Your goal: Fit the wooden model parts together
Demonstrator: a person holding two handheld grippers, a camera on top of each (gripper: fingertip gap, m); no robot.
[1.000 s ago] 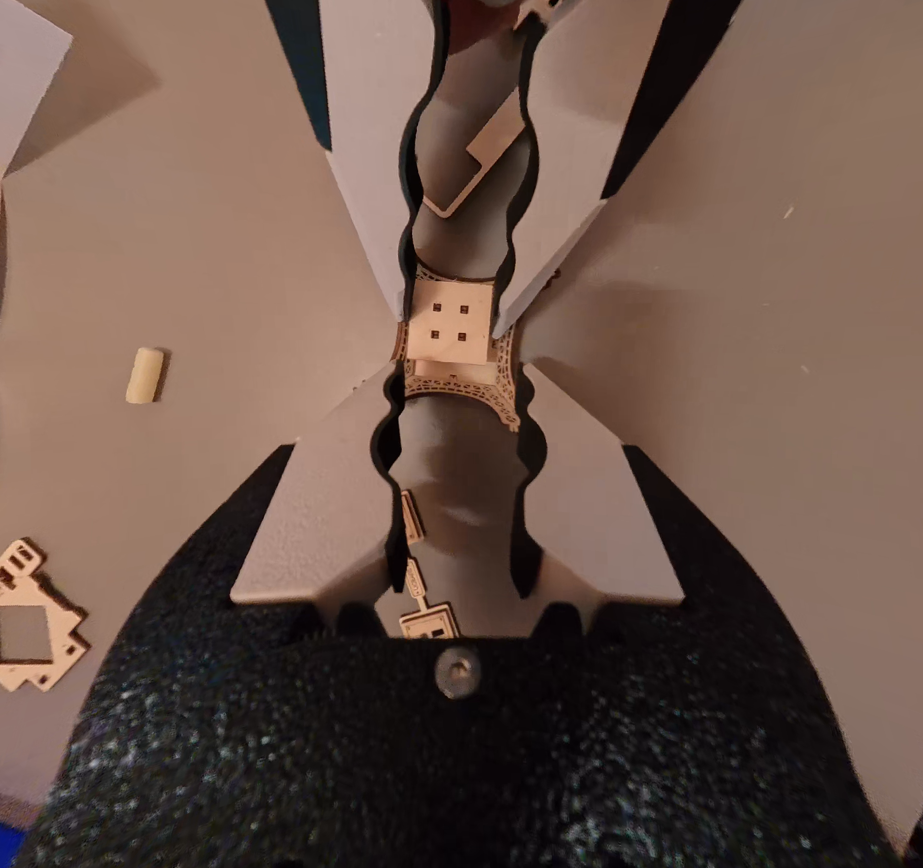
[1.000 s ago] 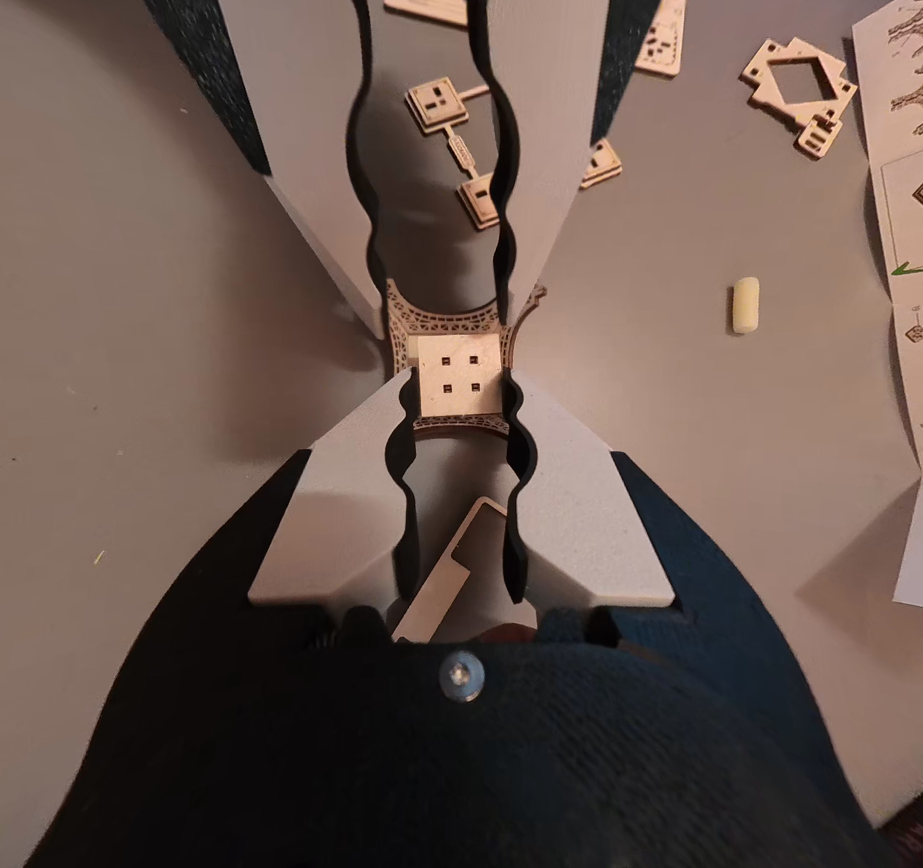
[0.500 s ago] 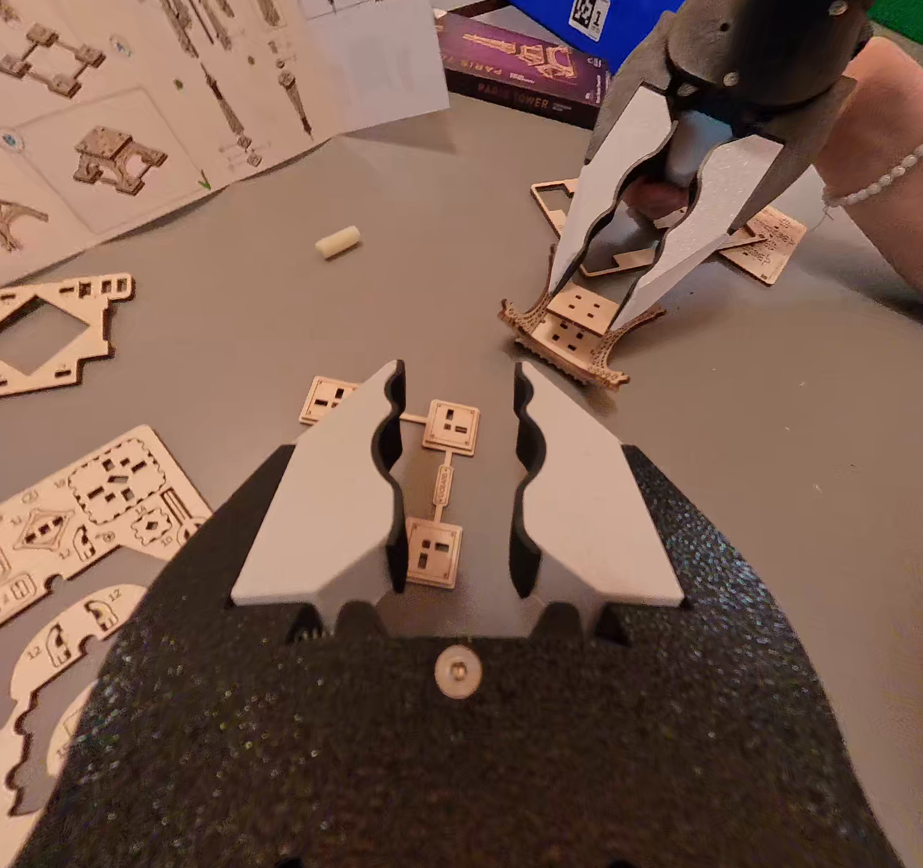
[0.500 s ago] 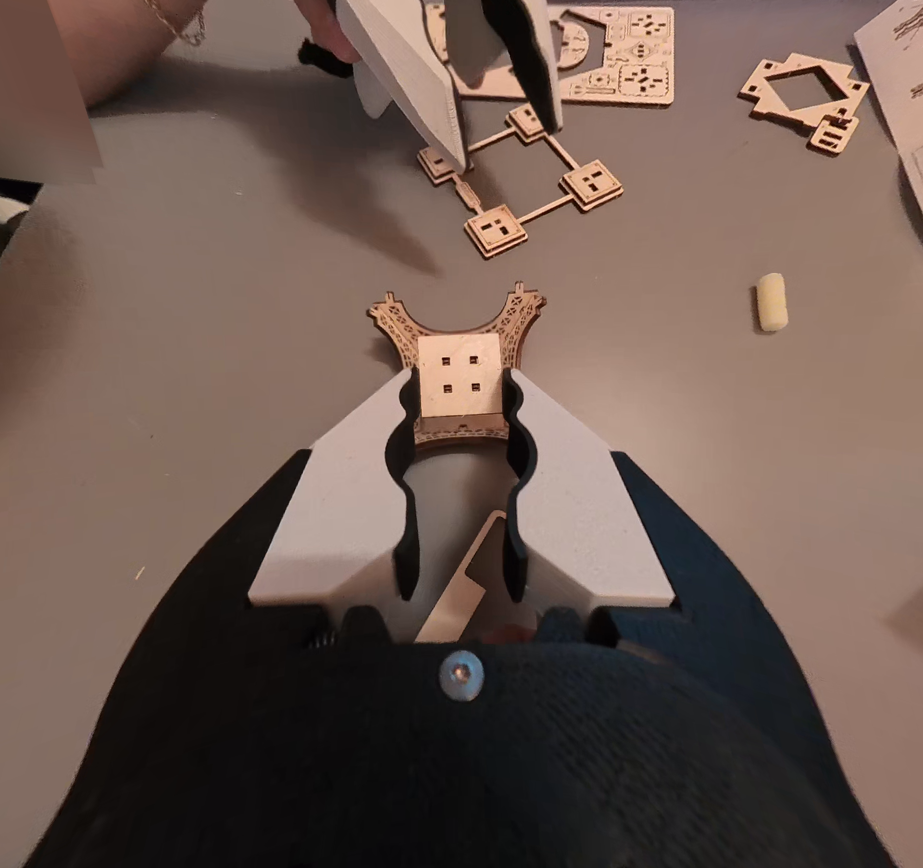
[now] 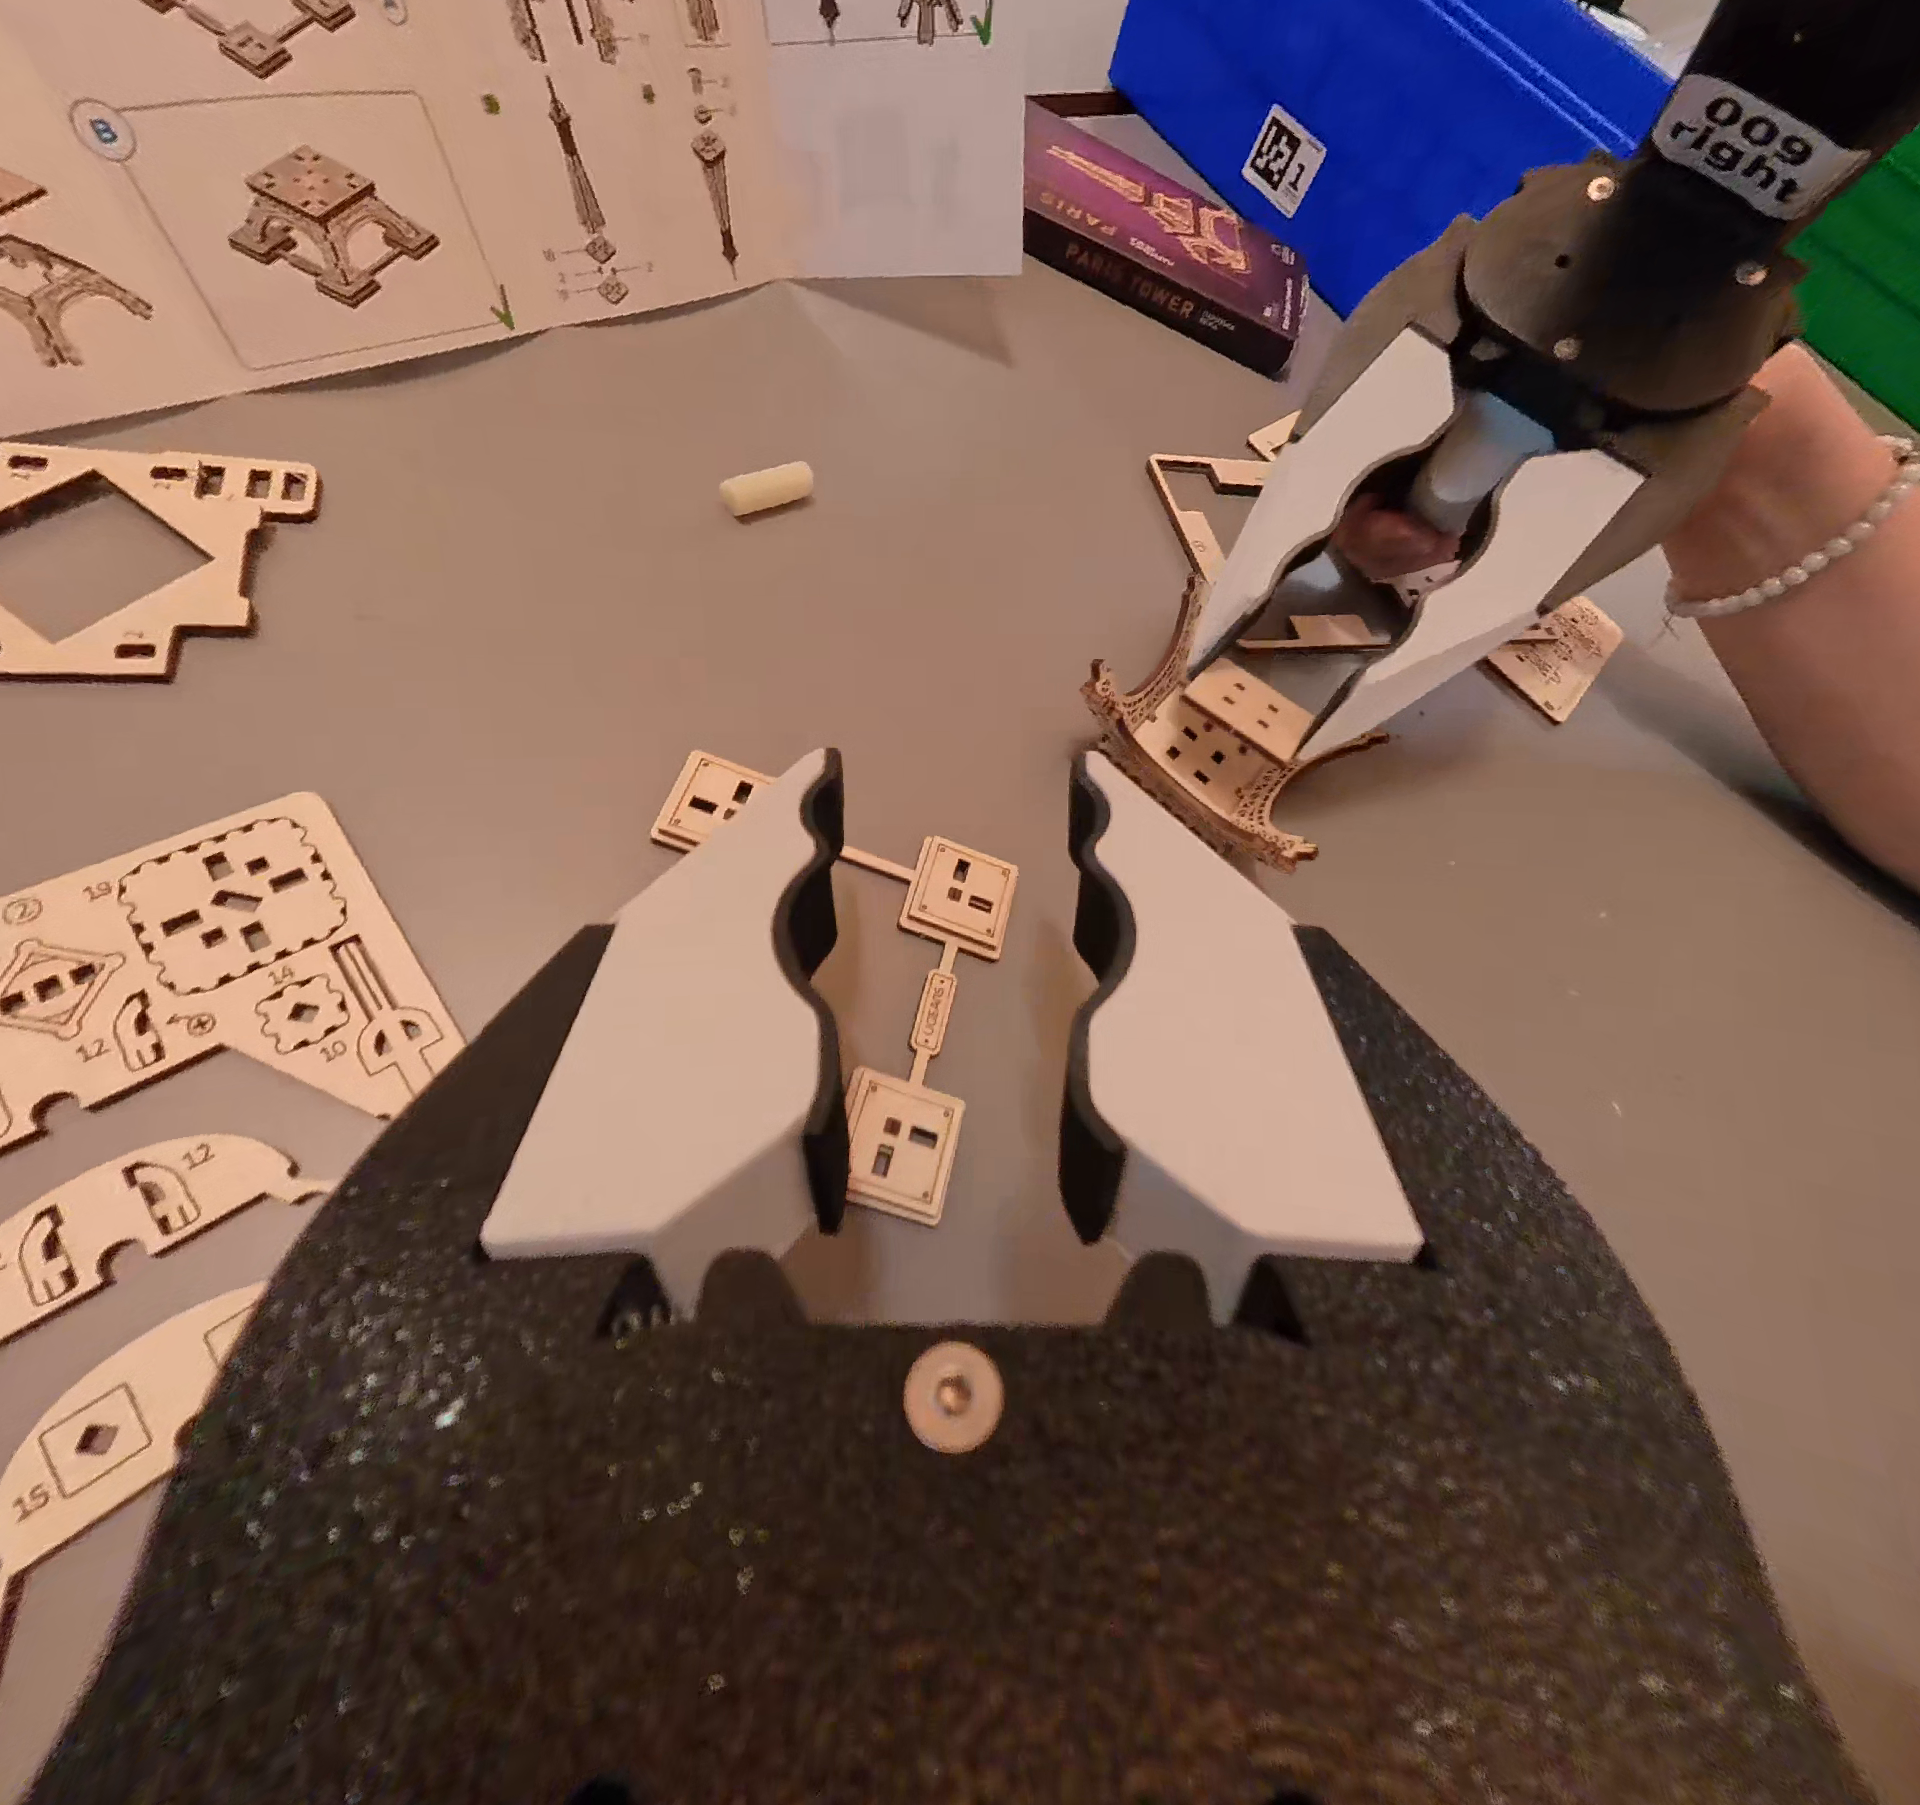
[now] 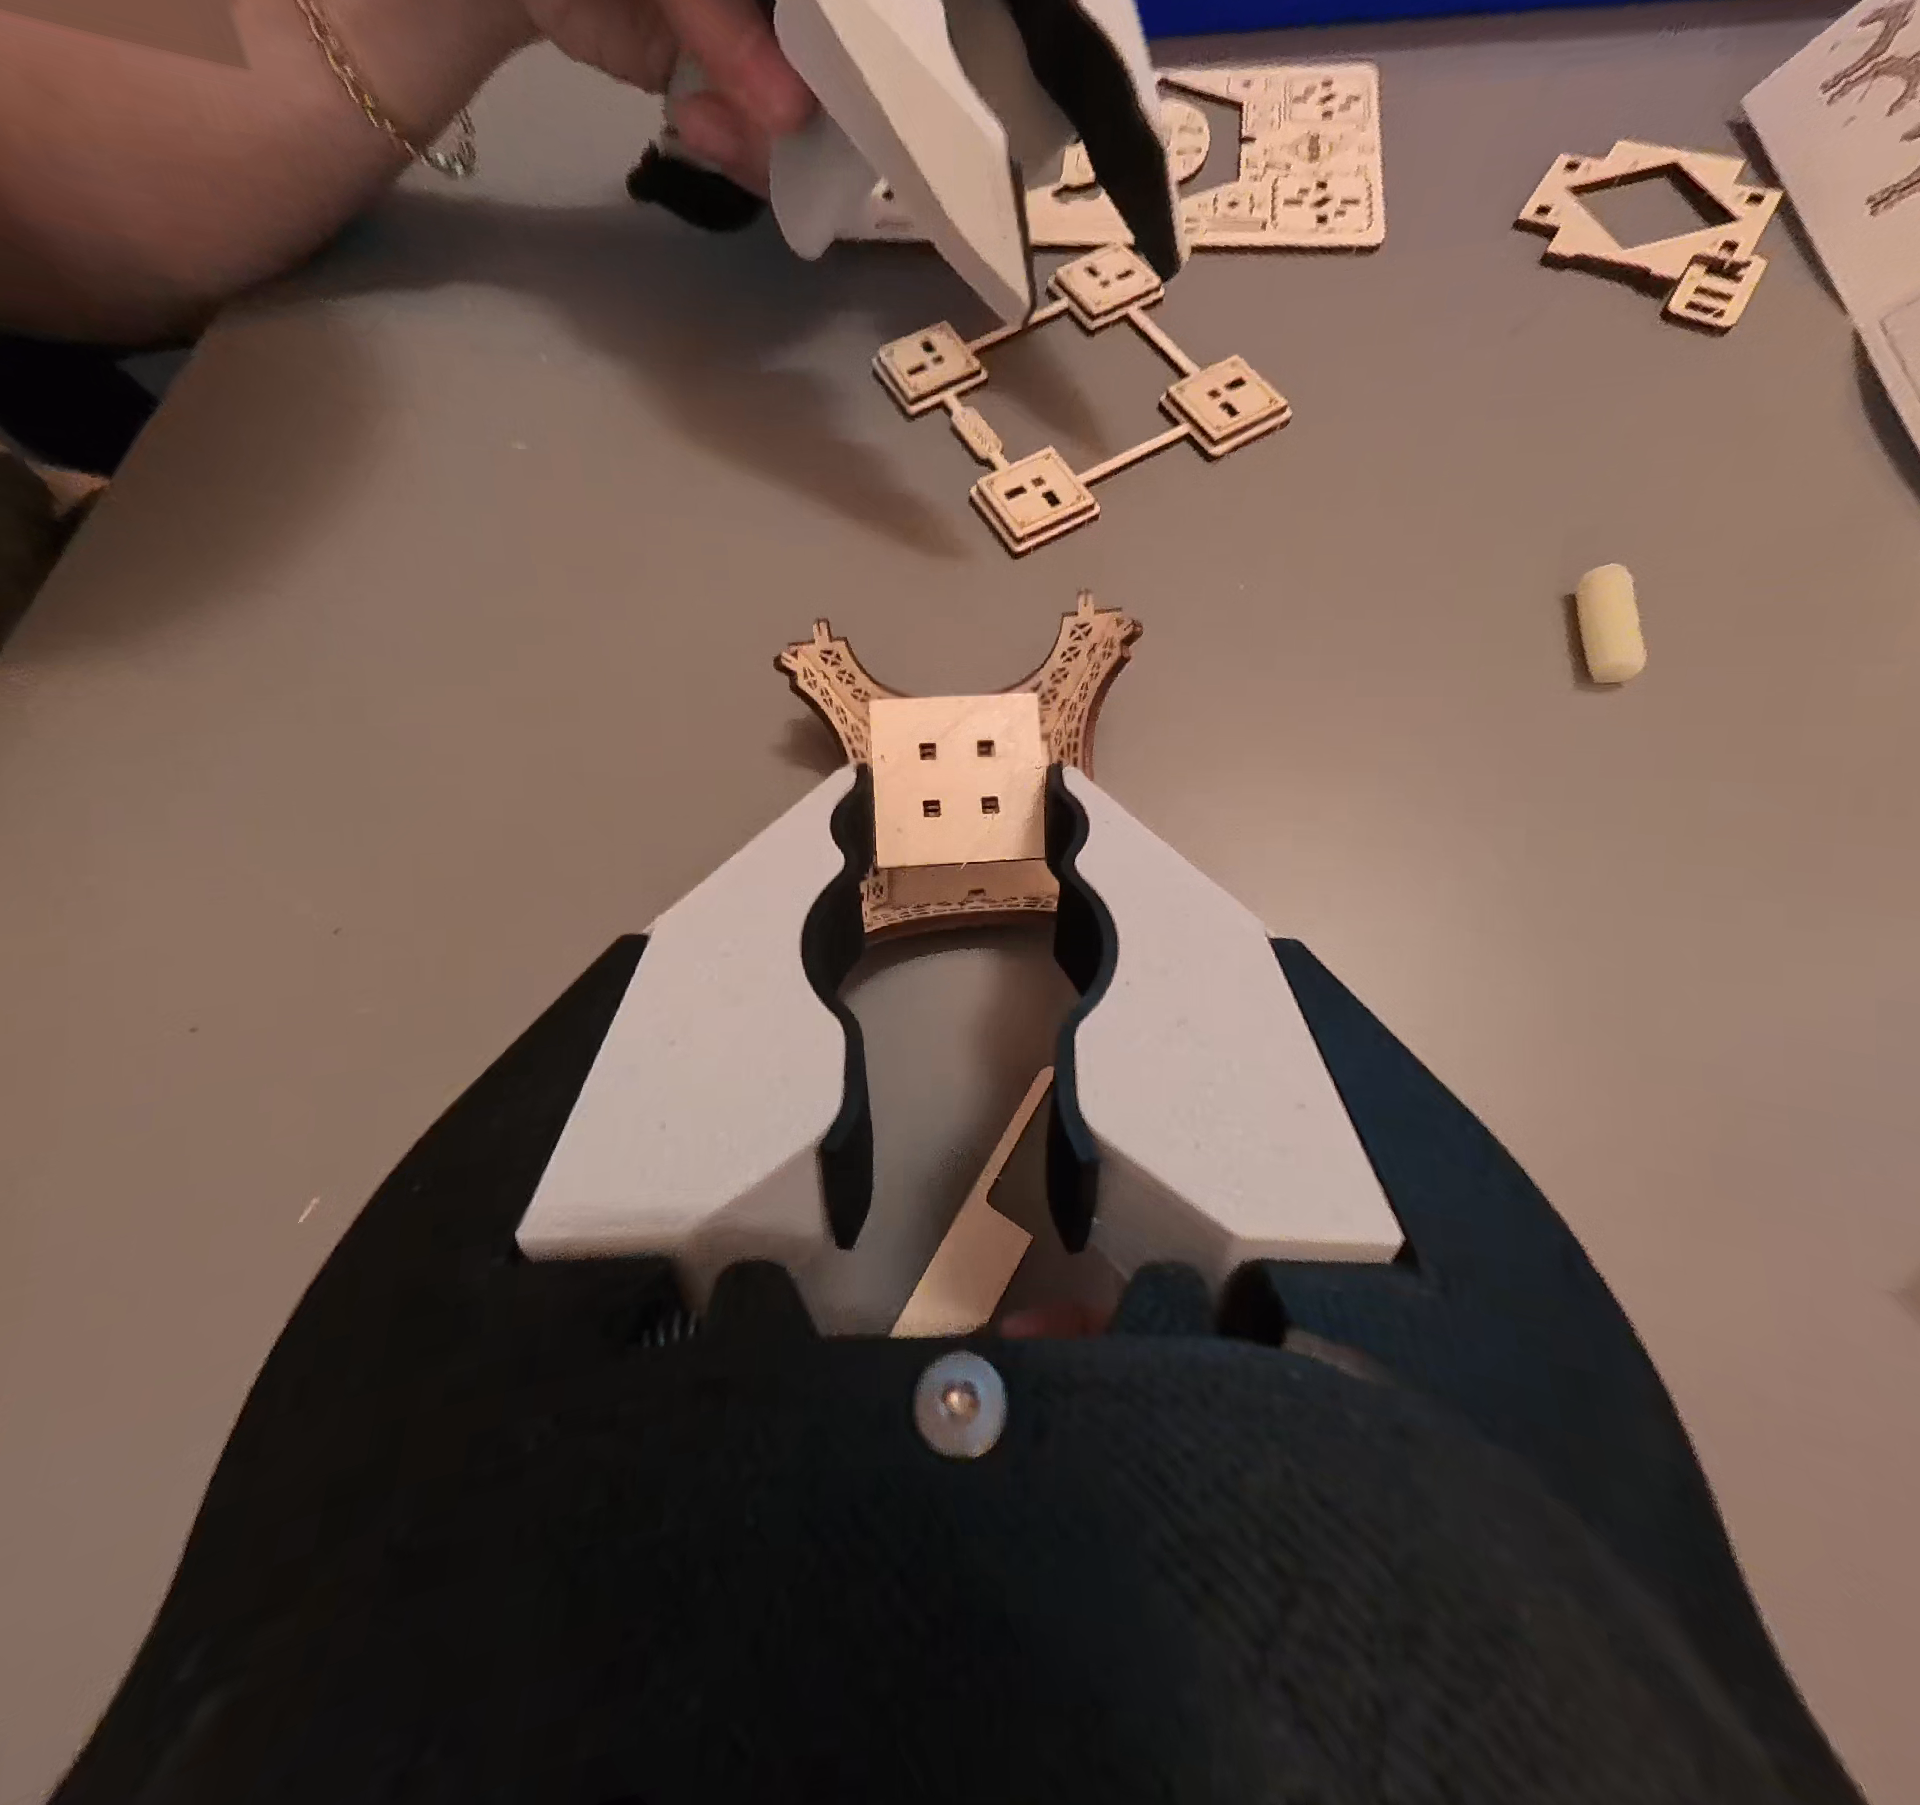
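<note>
A wooden tower base (image 6: 951,779), a flat top with four small holes on lattice legs, stands on the grey table. My right gripper (image 6: 956,789) is shut on its top block from both sides. It also shows in the left wrist view (image 5: 1262,706) with the base (image 5: 1216,737). My left gripper (image 5: 956,779) is open and empty. It hovers over a wooden square frame with four corner pads (image 5: 956,898). In the right wrist view the left gripper (image 6: 1091,285) is above the far corner of that frame (image 6: 1226,399).
An instruction sheet (image 5: 416,93), a purple box (image 5: 1164,238) and a blue bin (image 5: 1351,93) stand at the back. Wooden part sheets (image 5: 208,976), a diamond-cut piece (image 5: 104,560) and a small cream cylinder (image 5: 767,488) lie on the table. A forearm (image 5: 1818,675) is at the right. The tips of one gripper are about 10 cm away from the tips of the other. Both grippers' tips are roughly 12 cm from the small cream cylinder (image 5: 767,488). Seen from the right wrist view (image 6: 1606,613) as well.
The left gripper has pulled back from the tower base, where both grippers met a second ago, and now sits over the four-pad frame. The right gripper still holds the base in place.
</note>
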